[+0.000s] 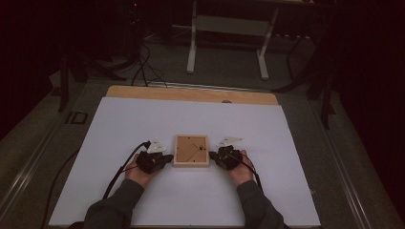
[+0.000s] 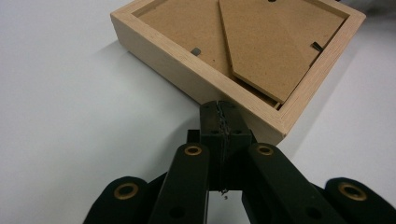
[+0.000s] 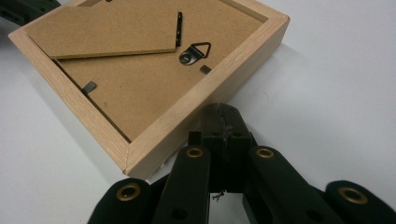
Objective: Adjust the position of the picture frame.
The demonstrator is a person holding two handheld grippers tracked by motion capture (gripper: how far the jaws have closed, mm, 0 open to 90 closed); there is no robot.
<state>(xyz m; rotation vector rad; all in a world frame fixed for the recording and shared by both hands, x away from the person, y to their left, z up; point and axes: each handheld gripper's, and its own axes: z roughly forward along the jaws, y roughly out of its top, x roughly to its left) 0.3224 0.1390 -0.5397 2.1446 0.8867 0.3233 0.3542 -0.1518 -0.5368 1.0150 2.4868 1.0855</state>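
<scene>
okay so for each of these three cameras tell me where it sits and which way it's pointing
High view: above the person's side, looking forward and down on the table; forearms, hands, left gripper and right gripper show.
Left gripper view: rides the left gripper, looking along its shut fingers at the frame.
Right gripper view: rides the right gripper, along shut fingers, toward the frame's opposite side.
Shared: all three show the frame lying back-up.
</scene>
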